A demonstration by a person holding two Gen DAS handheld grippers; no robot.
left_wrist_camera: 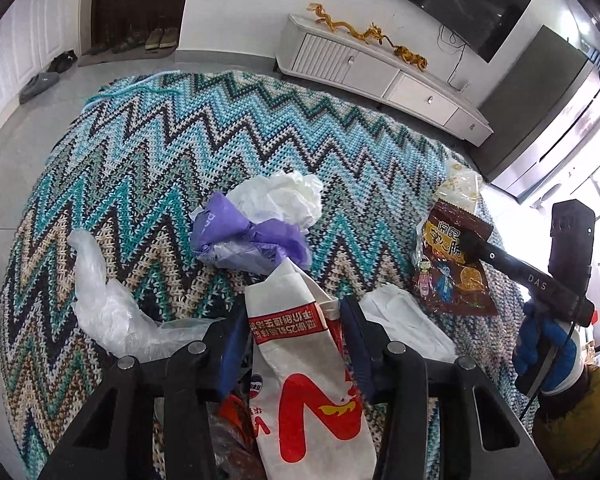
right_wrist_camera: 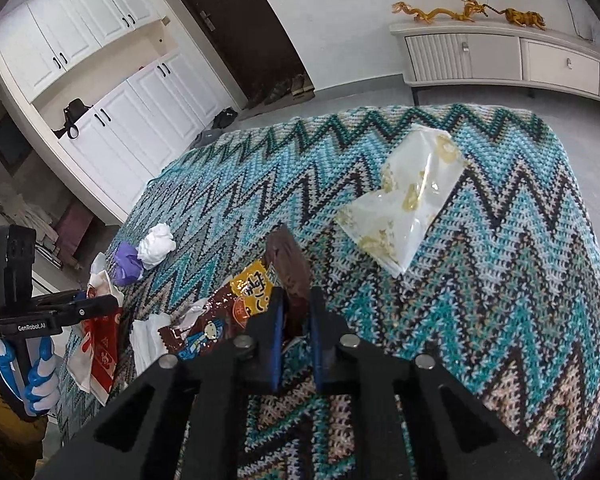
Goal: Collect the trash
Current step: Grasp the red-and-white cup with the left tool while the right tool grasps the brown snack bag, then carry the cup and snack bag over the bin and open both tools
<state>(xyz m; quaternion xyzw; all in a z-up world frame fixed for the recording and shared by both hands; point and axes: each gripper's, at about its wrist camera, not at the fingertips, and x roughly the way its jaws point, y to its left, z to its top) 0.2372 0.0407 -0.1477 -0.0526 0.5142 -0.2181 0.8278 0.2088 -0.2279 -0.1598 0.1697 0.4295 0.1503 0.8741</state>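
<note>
Trash lies scattered over a zigzag knitted blanket [left_wrist_camera: 228,128]: a purple-and-white crumpled wad [left_wrist_camera: 260,220], a clear plastic bag [left_wrist_camera: 104,304] and a clear gold-printed packet [right_wrist_camera: 404,196]. The left gripper [left_wrist_camera: 296,344] is clamped on a white and red paper bag [left_wrist_camera: 300,380]. The right gripper [right_wrist_camera: 294,328] pinches the edge of a brown snack wrapper [right_wrist_camera: 236,300], lifted partly off the blanket.

Black tongs [right_wrist_camera: 296,344], blue pads [right_wrist_camera: 277,344], blue-white gloves [left_wrist_camera: 548,354].
</note>
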